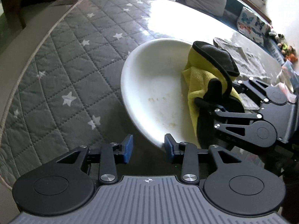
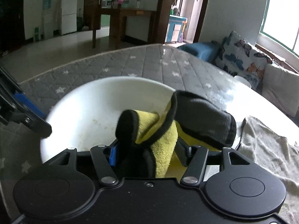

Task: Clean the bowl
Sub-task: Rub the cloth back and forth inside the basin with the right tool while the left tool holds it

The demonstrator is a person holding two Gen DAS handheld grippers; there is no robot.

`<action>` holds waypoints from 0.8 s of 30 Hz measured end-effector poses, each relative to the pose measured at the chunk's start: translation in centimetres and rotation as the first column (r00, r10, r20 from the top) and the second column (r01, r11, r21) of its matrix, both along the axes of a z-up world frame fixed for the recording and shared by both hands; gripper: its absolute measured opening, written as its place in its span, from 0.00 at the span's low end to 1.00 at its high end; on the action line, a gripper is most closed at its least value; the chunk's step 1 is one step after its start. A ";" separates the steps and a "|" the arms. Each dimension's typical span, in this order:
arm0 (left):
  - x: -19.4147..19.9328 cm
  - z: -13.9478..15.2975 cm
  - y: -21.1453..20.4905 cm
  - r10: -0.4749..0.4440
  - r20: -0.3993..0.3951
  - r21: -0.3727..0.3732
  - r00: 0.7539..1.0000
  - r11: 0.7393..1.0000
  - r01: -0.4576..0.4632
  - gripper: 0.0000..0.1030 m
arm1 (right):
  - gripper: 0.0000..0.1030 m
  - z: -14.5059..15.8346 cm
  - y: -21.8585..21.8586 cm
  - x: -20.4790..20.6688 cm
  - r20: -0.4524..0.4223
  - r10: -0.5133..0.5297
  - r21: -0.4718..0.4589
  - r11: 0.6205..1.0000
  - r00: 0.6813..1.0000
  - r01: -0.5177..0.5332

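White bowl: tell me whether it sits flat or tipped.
Tipped. The white bowl leans with its opening facing sideways, near rim by the left gripper, while the right gripper presses the yellow cloth inside.

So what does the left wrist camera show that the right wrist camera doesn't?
Only the left wrist view shows the left gripper open at the white ceramic bowl's near rim, and small yellowish crumbs inside. Only the right wrist view shows the white fridge and dark wooden table beyond. Both show the bowl and the right gripper shut on the yellow-and-black microfibre cloth.
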State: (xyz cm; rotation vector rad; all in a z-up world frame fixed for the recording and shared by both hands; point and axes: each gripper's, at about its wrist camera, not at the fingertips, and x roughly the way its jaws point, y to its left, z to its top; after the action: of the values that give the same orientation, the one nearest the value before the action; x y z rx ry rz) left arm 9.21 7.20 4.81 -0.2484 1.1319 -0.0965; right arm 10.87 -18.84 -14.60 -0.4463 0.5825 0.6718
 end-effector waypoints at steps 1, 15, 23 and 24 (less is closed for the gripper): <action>0.0 0.0 0.0 0.006 -0.002 -0.005 1.000 1.000 -0.006 0.40 | 0.55 -0.3 -0.1 0.2 -0.012 -0.001 0.001 1.000 1.000 0.001; -0.1 -1.0 -0.5 0.075 -0.008 -0.046 0.997 0.996 -0.075 0.41 | 0.30 -0.5 -0.7 -1.3 -0.027 -0.001 -0.038 0.999 1.000 0.000; 0.0 -1.1 -0.9 0.072 -0.003 -0.048 0.997 0.996 -0.072 0.33 | 0.30 -0.6 -0.3 -3.0 -0.066 0.016 -0.050 0.999 0.998 -0.019; 0.0 -1.1 -0.8 0.072 -0.004 -0.052 0.997 0.996 -0.072 0.33 | 0.30 -0.7 -0.1 -3.3 -0.071 0.020 -0.046 0.999 0.997 -0.023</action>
State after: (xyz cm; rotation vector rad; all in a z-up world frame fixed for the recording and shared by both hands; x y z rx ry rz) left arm 9.24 6.41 3.71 -0.3351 1.1220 -0.0620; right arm 7.59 -18.96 -15.27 -0.4749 0.6623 0.6976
